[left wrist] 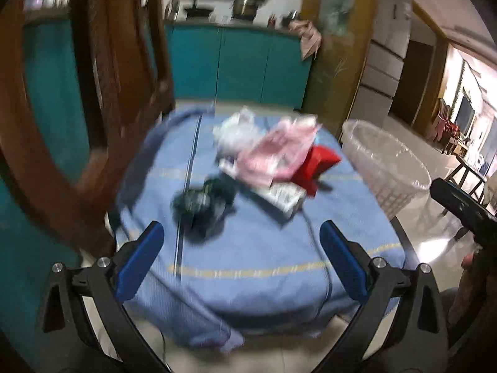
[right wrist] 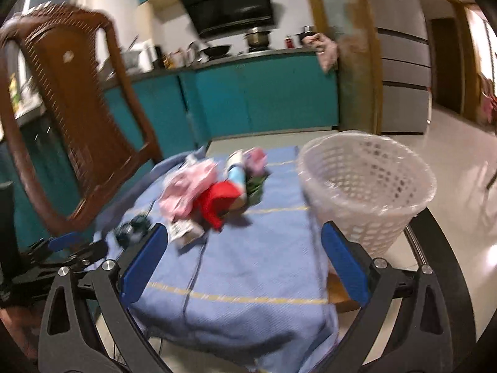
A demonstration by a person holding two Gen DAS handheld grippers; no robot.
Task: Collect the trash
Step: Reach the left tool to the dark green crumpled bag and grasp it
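A kitchen with teal cabinets [right wrist: 264,93] and a black range hood [right wrist: 230,3] forms the background; in front of it stands a low surface covered by a blue cloth [left wrist: 264,248]. My left gripper [left wrist: 242,255] is spread wide, with nothing between its blue pads. My right gripper [right wrist: 245,258] is likewise wide apart and empty. The trash lies on the cloth ahead of both grippers: a pink plastic wrapper [left wrist: 276,152], a red piece [left wrist: 316,168], a crumpled white bag [left wrist: 233,133], a flat printed packet [left wrist: 282,199] and a dark green crumpled wrapper [left wrist: 202,205], the last nearest my left gripper. A white mesh basket [right wrist: 366,192] stands just beyond my right gripper's right finger. A brown chair [right wrist: 77,118] stands to the left.
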